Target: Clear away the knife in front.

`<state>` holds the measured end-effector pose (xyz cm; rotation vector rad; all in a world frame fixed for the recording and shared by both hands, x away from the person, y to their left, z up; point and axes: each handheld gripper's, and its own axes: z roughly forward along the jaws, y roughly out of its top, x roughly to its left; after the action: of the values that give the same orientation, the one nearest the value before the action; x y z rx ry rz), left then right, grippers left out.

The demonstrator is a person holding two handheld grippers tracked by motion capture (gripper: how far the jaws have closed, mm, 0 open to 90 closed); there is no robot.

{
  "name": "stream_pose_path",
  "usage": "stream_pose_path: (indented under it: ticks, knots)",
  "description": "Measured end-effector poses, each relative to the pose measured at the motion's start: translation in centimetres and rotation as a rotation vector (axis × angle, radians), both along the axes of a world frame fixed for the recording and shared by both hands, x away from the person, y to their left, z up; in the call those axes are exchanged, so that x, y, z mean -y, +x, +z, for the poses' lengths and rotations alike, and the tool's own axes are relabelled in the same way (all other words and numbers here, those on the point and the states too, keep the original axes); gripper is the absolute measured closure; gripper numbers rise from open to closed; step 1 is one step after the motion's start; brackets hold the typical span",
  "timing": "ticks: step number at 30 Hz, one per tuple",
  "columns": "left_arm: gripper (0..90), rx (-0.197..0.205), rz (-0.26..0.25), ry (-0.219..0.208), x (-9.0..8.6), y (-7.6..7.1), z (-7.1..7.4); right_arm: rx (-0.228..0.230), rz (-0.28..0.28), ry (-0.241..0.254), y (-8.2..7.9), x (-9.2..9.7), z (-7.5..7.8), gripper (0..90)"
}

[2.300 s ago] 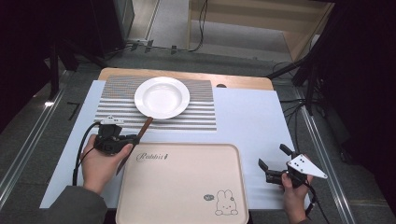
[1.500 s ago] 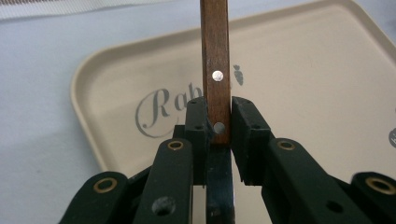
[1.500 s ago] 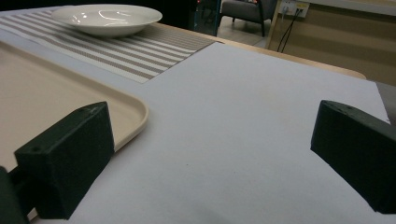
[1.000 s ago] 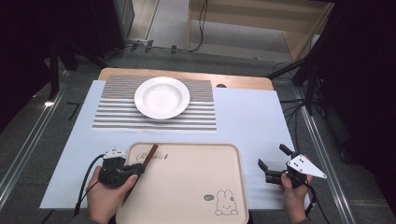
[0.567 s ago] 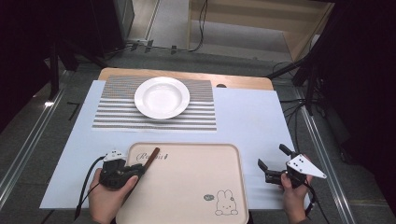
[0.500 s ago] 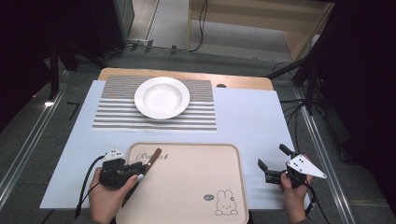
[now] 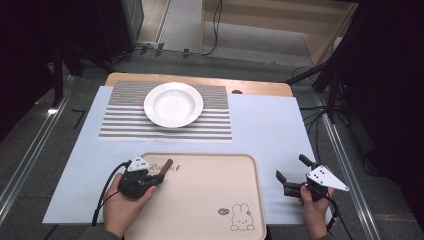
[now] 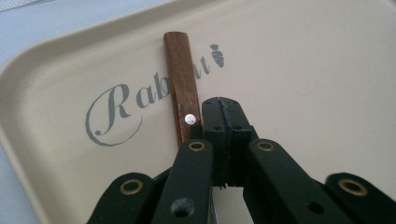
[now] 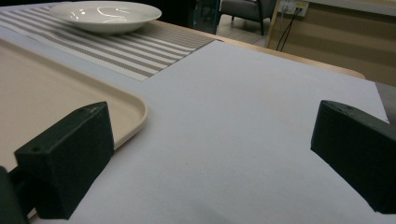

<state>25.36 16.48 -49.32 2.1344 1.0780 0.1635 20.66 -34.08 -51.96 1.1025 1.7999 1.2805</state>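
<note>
Left gripper (image 7: 150,179) is sitting over the near-left corner of the beige tray (image 7: 210,200), and from its own camera my jaws look pinched together with the wooden handle (image 8: 181,84) lying just beside them, to the left. I honestly can't tell if they've got hold of it lower down or are just closed next to it. The handle lies across the grey "Rabbit" lettering (image 8: 140,102) and has a small silver rivet (right by the jaw tip). My right gripper (image 7: 292,176) is off the tray's right edge, hovering over the pale blue cloth (image 7: 270,125) with its jaws spread wide and nothing between them. Further back there's a striped placemat (image 7: 120,120) with a white bowl (image 7: 173,104) on it.
</note>
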Motion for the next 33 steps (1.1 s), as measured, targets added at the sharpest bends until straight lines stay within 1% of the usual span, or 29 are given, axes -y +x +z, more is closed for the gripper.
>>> stream_pose_path:
  ticks: [2, 5, 8, 10, 11, 14, 17, 19, 22, 32, 33]
  knots:
    - [89.5, -0.006, 0.007, 0.005, -0.3, 0.1, -0.1, 0.0, 0.0, 0.001, 0.0, 0.0, 0.0, 0.0]
    - [89.5, -0.014, 0.018, -0.007, -0.8, 0.2, -0.3, 0.0, 0.0, 0.0, 0.0, 0.0, 0.0, 0.0]
    - [89.6, -0.018, 0.029, -0.006, -1.3, 0.2, -0.3, 0.0, 0.001, 0.001, 0.0, 0.0, 0.0, 0.0]
    - [89.6, -0.018, 0.033, -0.02, -1.8, 0.2, -0.2, 0.001, 0.001, 0.002, 0.0, 0.0, 0.0, 0.0]
    - [89.6, -0.02, 0.024, -0.028, -2.0, 0.2, -0.1, 0.001, 0.001, 0.002, 0.0, 0.0, 0.0, 0.0]
    - [89.6, -0.025, 0.035, -0.042, -2.6, 0.3, -0.1, 0.001, 0.001, 0.001, 0.0, 0.0, 0.0, 0.0]
    - [89.6, -0.029, 0.044, -0.044, -3.1, 0.4, -0.2, 0.001, 0.002, 0.002, 0.0, 0.0, 0.0, 0.0]
    - [89.6, -0.026, 0.052, -0.038, -3.3, 0.5, -0.1, 0.001, 0.002, 0.002, 0.0, 0.0, 0.0, 0.0]
    - [89.6, -0.026, 0.066, -0.044, -3.7, 0.5, -0.1, 0.001, 0.002, 0.002, 0.0, 0.0, 0.0, 0.0]
    - [89.6, -0.027, 0.083, -0.046, -4.6, 0.6, -0.2, 0.001, 0.004, 0.003, 0.0, 0.0, 0.0, 0.0]
    - [89.6, -0.028, 0.085, -0.053, -4.7, 0.6, -0.3, 0.001, 0.005, 0.003, 0.0, 0.0, 0.0, 0.0]
